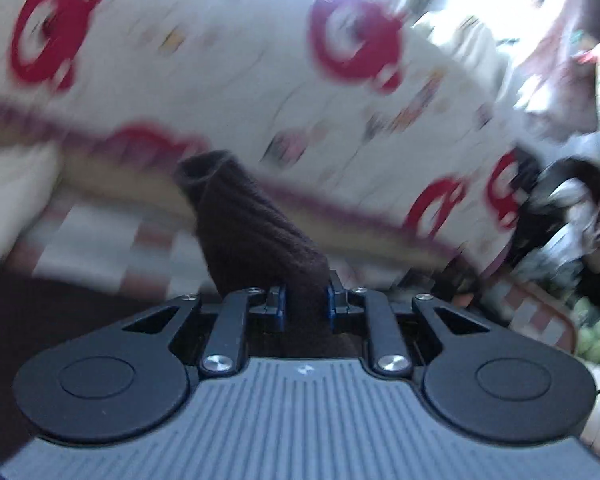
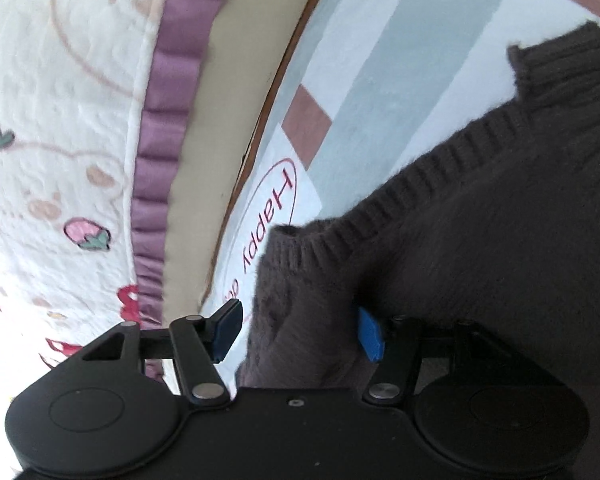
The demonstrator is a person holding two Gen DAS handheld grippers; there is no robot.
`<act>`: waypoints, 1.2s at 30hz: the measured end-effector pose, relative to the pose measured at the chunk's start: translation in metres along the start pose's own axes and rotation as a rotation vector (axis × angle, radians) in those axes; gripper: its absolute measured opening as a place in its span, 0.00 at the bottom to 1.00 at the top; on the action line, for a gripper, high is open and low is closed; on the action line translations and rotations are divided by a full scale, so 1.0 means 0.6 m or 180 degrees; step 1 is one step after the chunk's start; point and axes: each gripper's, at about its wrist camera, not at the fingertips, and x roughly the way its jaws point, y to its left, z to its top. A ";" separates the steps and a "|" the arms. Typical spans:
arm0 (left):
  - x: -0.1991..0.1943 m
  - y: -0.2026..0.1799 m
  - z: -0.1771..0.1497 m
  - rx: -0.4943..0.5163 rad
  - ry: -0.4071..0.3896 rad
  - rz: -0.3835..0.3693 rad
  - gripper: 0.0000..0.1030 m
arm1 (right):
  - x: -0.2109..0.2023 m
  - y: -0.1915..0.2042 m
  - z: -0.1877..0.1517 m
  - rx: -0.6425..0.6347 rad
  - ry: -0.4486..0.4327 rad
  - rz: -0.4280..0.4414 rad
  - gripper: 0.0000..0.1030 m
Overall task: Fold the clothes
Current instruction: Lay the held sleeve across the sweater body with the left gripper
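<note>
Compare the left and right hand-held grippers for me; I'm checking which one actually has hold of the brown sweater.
The left hand-held gripper is closed narrow, pinching a sleeve of the brown sweater; the right hand-held gripper stands wide, knit between its pads but not pinched. The left view is blurred with the sleeve lifted; the right view is sharp, the brown sweater lying on the patterned mat. Both have blue pads.

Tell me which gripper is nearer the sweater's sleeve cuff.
Left. The left gripper is shut on the sleeve, whose cuff sticks out beyond it. The right gripper stands open around the sweater's hem corner.
</note>
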 end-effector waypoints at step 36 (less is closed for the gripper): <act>-0.025 0.087 -0.146 -0.0653 0.1122 0.1190 0.38 | -0.049 0.160 -0.253 -0.1788 -0.0500 -0.1011 0.58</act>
